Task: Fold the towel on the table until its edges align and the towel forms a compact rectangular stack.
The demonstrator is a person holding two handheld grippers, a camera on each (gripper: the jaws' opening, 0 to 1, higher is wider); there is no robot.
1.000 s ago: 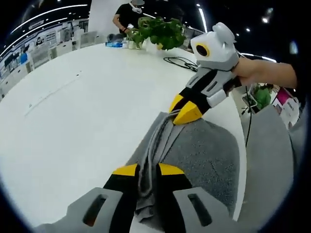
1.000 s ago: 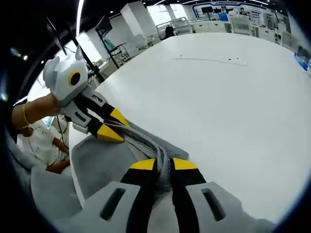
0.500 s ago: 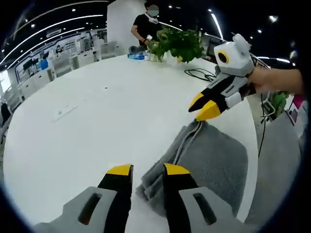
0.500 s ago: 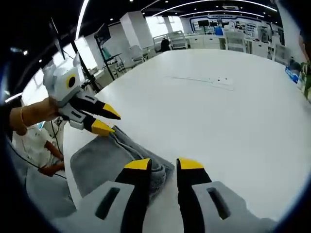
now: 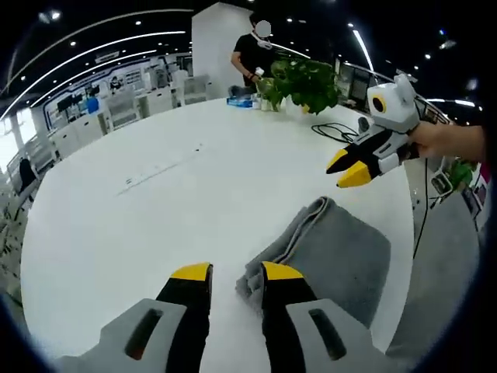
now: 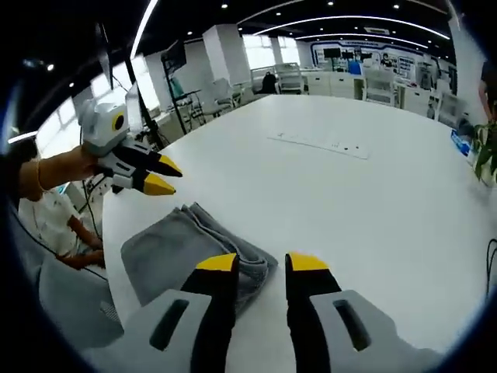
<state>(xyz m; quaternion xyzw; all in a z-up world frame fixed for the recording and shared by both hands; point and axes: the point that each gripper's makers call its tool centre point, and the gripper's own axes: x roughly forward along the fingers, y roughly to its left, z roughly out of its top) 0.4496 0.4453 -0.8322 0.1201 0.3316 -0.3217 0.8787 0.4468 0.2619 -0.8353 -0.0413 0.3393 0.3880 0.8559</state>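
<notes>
A grey towel [image 5: 326, 252] lies folded on the white table [image 5: 155, 210], its layered fold edge facing the table's middle. In the left gripper view my left gripper [image 5: 235, 273] hovers open just above the towel's near corner, holding nothing. My right gripper [image 5: 351, 168] shows there at upper right, open and lifted clear of the towel's far corner. In the right gripper view the towel [image 6: 182, 249] rests at lower left, my right gripper [image 6: 262, 264] stands open over its near corner, and the left gripper [image 6: 159, 176] hangs open above the far corner.
A potted plant [image 5: 307, 78], small items and a black cable [image 5: 334, 130] sit at the table's far end, where a person [image 5: 252, 50] stands. The table edge runs close beside the towel. A seated person [image 6: 58, 225] is past that edge.
Both grippers held the bunched towel edge one second ago, then opened and let go. Both have since lifted and drawn back, and the towel lies flat and folded.
</notes>
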